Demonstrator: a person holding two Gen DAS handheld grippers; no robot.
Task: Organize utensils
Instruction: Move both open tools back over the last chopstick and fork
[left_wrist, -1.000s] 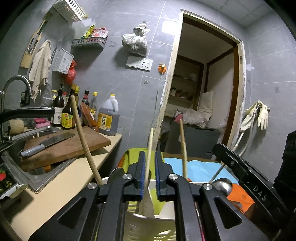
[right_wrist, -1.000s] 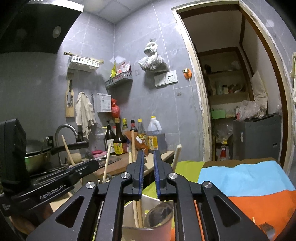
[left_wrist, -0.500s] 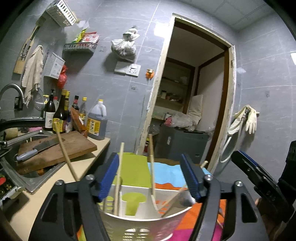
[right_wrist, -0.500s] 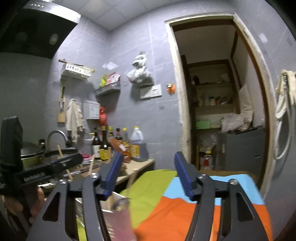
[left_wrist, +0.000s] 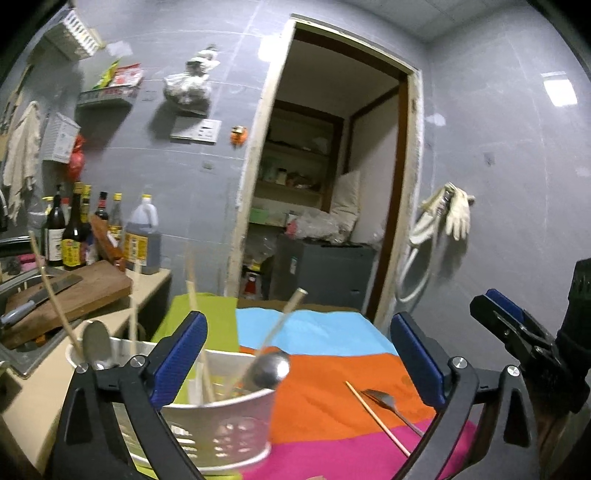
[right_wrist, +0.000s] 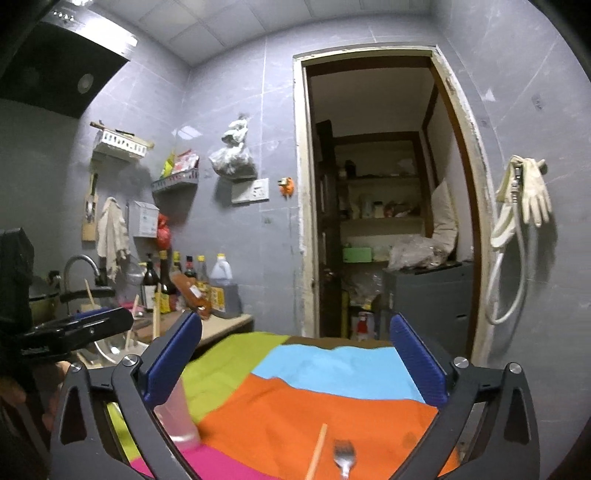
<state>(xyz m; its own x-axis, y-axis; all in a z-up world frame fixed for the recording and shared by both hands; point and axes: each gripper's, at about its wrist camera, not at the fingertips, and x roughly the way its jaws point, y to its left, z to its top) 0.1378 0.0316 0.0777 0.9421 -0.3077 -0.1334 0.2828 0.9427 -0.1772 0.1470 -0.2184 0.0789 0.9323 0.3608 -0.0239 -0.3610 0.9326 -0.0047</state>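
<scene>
On the left, the white utensil holder (left_wrist: 221, 417) is standing on the colour-block cloth (left_wrist: 325, 391) that covers the surface, already carrying chopsticks (left_wrist: 194, 306), a ladle (left_wrist: 267, 369) and a spoon (left_wrist: 96, 343). The left claw (left_wrist: 295, 358) is spreading its blue pads (left_wrist: 181, 356) wide, and nothing is pinched between them; the holder's rim only shows through the gap.

Toward the right, a single chopstick (left_wrist: 376, 417) and a fork (left_wrist: 388, 400) are lying flat on the cloth, side by side and nearly touching. These look like the remaining pieces to collect. The right claw (right_wrist: 295, 358) is also opening, empty, with the chopstick and fork low between its arms in its own view.

To do this step well, the claw going for them should be tipping down toward the cloth, since both are aiming roughly level. It should be taking one piece at a time, straddling it crosswise near mid-length. The thin chopstick is likely to roll or slip, and the cloth could bunch under the pads. The fork lies close enough to get dragged along.
</scene>
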